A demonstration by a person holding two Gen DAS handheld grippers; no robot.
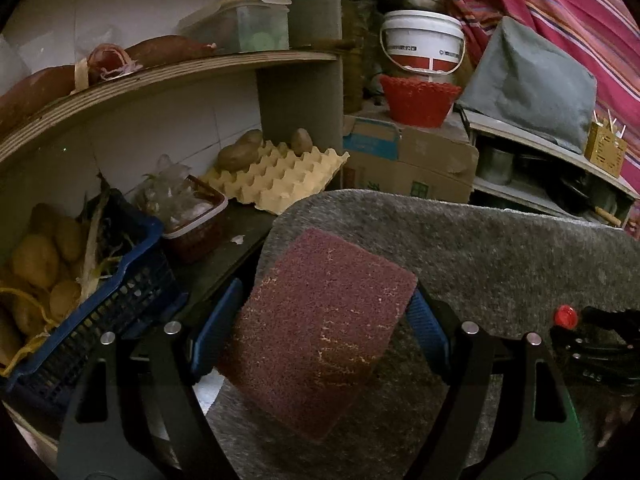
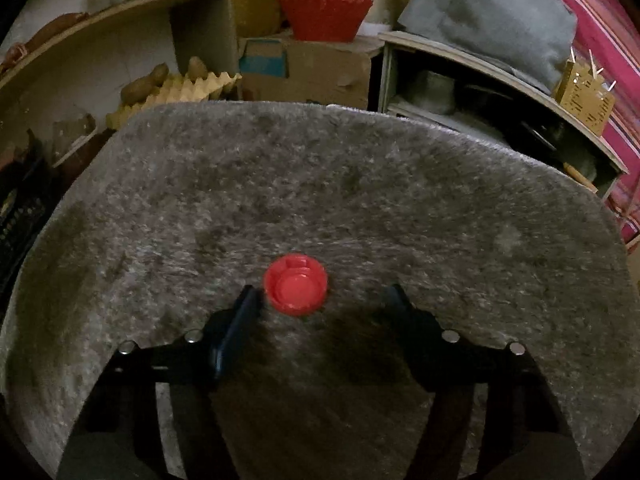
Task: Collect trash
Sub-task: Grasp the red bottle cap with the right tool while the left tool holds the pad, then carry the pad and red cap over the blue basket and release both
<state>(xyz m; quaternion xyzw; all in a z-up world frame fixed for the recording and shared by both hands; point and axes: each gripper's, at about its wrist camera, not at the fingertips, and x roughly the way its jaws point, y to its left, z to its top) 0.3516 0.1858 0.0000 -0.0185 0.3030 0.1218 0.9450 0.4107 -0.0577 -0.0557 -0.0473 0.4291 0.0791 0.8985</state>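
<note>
A maroon scouring pad (image 1: 320,332) lies tilted between the blue pads of my left gripper (image 1: 324,320), over the left edge of a grey fuzzy mat (image 1: 500,248). The jaws stand wide; I cannot tell whether they press on the pad. A red bottle cap (image 2: 295,285) lies on the same mat (image 2: 320,184), just ahead of my right gripper (image 2: 320,300), whose jaws are open around it without touching. The cap (image 1: 565,316) and the right gripper's black body show at the right in the left wrist view.
A blue crate of potatoes (image 1: 60,280), a small red basket (image 1: 192,220) and an egg tray (image 1: 280,176) sit on the dark shelf at left. A cardboard box (image 1: 408,168), red bowl (image 1: 420,100) and bucket (image 1: 422,44) stand behind the mat. A shelf with pots (image 2: 500,108) is at right.
</note>
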